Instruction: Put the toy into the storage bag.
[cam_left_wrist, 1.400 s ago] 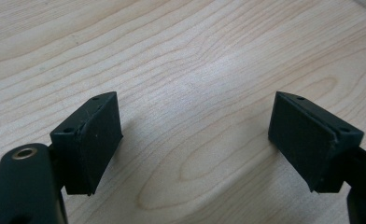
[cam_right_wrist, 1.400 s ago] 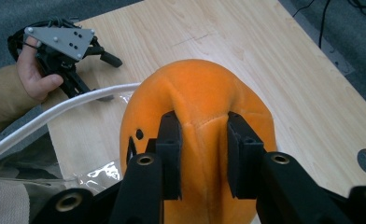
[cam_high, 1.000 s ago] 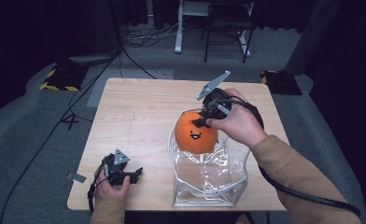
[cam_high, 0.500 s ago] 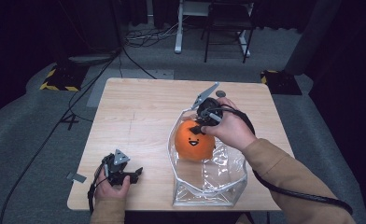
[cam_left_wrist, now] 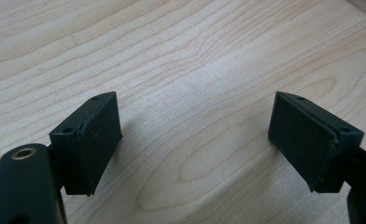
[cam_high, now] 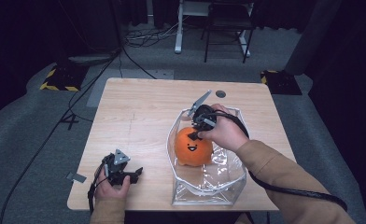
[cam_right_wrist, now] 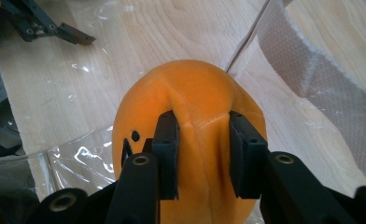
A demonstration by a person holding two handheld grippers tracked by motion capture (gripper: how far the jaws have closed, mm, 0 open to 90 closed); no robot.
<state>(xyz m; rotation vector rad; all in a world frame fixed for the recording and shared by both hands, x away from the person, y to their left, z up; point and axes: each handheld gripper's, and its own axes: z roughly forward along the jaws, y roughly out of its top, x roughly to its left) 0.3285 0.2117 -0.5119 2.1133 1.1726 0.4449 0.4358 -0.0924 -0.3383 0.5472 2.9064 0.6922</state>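
Right gripper (cam_high: 196,132) jaws pinching orange plush (cam_high: 193,147), just easing apart, inside clear bag (cam_high: 228,186) by its far rim, left gripper (cam_high: 133,174) jaws apart, well left of bag near surface (cam_high: 139,112) front edge

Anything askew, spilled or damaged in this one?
Nothing stands out. The right tool pinches a fold of the orange plush toy inside the clear bag, which stands open and upright. The left tool sits open on the table.

Orange plush toy (cam_high: 193,147) with smiley face, upright, seemingly resting inside clear plastic bag (cam_high: 208,185), top pinched
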